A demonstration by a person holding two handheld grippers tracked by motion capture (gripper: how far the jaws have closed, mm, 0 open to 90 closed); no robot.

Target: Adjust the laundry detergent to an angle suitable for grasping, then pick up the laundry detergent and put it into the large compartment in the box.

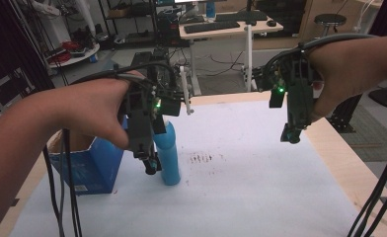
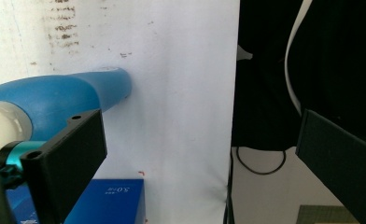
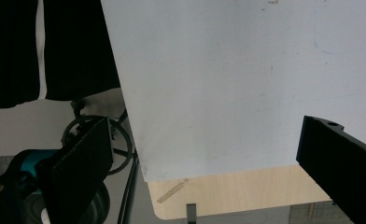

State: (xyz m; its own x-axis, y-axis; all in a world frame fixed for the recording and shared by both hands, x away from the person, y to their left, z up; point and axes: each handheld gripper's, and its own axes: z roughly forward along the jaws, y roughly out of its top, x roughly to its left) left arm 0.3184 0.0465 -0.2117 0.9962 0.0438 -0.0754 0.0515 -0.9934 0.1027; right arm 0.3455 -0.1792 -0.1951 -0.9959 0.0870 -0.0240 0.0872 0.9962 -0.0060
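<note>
Blue bottle (image 1: pixel 168 154) stands upright on the white sheet (image 1: pixel 260 168), just beside the blue box (image 1: pixel 94 165). We judge the reach is under way; next, centring jaws around the body. Left gripper (image 1: pixel 151 165) spread wide, one finger (image 2: pixel 66 156) beside the bottle, gripping nothing. Right gripper (image 1: pixel 290 134) hovers apart, jaws wide, empty.

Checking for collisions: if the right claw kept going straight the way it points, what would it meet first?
Probably the white paper sheet covering the table; nothing lies between the open right claw and it.
</note>
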